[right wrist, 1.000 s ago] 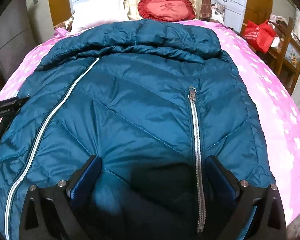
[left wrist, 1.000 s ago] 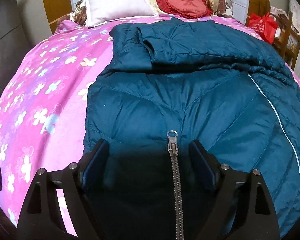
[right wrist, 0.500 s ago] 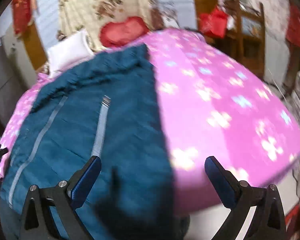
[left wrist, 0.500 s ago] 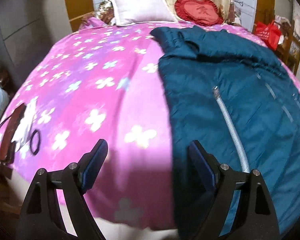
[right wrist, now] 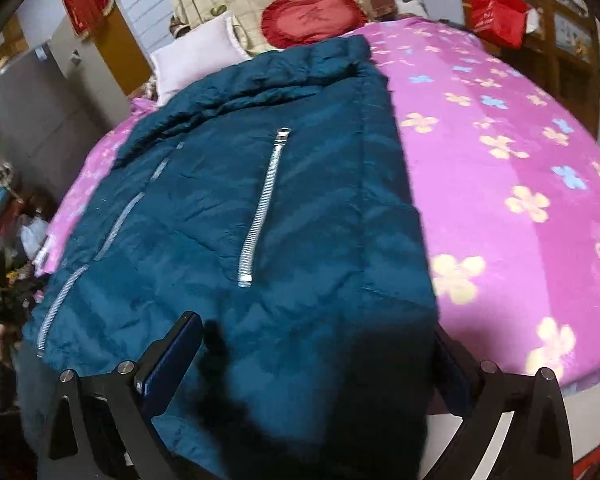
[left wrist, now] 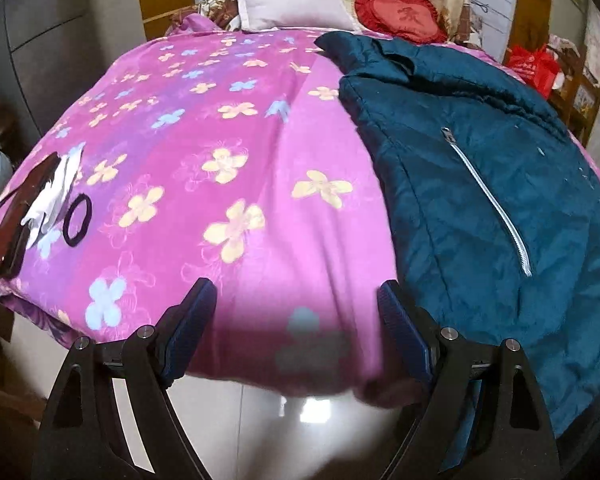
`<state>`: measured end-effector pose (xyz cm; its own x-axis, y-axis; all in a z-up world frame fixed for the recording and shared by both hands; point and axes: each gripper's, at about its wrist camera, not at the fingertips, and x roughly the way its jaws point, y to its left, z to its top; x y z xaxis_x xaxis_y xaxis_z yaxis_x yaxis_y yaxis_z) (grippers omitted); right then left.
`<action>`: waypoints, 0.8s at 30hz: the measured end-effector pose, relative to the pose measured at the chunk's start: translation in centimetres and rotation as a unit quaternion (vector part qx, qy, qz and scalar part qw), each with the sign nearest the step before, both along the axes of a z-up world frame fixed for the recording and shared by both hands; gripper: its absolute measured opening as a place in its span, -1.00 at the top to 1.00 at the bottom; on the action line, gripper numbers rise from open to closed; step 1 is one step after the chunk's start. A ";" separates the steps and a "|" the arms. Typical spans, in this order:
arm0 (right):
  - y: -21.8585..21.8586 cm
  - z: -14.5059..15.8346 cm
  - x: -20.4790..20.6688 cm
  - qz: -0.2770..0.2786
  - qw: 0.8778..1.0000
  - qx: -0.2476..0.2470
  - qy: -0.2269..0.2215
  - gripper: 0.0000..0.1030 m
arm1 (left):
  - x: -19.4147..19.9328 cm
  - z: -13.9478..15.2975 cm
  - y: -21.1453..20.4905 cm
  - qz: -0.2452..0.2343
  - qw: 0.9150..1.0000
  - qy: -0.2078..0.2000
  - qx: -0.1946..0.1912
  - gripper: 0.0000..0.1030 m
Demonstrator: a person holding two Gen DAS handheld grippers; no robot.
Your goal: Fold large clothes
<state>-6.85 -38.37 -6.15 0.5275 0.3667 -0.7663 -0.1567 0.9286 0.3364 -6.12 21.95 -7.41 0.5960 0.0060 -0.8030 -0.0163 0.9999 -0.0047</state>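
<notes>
Both wide-open hand-held grippers [left wrist: 296, 320] [right wrist: 316, 356] have swung apart over the puffy quilted teal jacket [right wrist: 280, 208].

Teal quilted down jacket [left wrist: 480, 184] lies spread on the bed under the pink flowered bedspread [left wrist: 204, 184], its hem hanging over the foot edge. In the left wrist view the jacket occupies the right part of the bed; a black hair tie [left wrist: 77, 220] and a dark flat case [left wrist: 18, 220] lie at the left edge. Behind the jacket, at the head, a white pillow [left wrist: 292, 0] lies left of a red heart-shaped cushion [left wrist: 402, 12]. A red plastic bag [right wrist: 500, 10] sits beyond the bed's right side.
</notes>
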 end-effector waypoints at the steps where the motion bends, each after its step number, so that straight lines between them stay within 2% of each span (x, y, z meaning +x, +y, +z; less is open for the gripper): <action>1: 0.0 0.0 0.0 0.005 1.000 0.004 0.002 -1.00 | -0.6 0.1 0.0 -0.006 1.000 0.003 -0.006 -0.63; 7: -0.3 0.0 -1.3 0.031 0.999 0.023 -0.004 -1.00 | -2.5 0.4 -1.1 -0.051 0.998 0.011 -0.043 -0.63; 10: 0.5 0.1 -0.7 0.040 0.999 0.017 -0.007 -1.00 | -2.4 0.6 -1.9 -0.051 0.997 0.021 -0.050 -0.62; 12: 1.0 0.0 -0.3 0.038 0.999 0.006 -0.007 -1.00 | -3.0 1.0 -1.8 -0.043 0.996 0.027 -0.077 -0.61; 17: 1.6 -0.1 -0.2 0.045 0.999 -0.020 -0.009 -1.00 | -4.4 2.8 -0.1 -0.014 0.990 -0.022 -0.137 -0.61; 21: 1.8 -0.1 -0.2 0.047 0.998 -0.030 -0.010 -1.00 | -2.6 1.0 -1.3 -0.034 0.980 0.037 -0.190 -0.63; 22: 1.8 -0.1 -0.2 0.046 0.998 -0.030 -0.010 -1.00 | -2.9 1.1 -2.1 -0.043 0.982 0.028 -0.181 -0.65; 24: 1.8 -0.1 -0.2 0.046 0.998 -0.033 -0.010 -1.00 | -3.0 1.1 -3.6 -0.069 0.982 0.035 -0.173 -0.67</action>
<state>-7.09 -36.53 -6.25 0.5092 0.3635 -0.7801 -0.2481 0.9300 0.2713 -9.17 18.34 -6.35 0.5155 -0.3510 -0.7817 0.1063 0.9314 -0.3481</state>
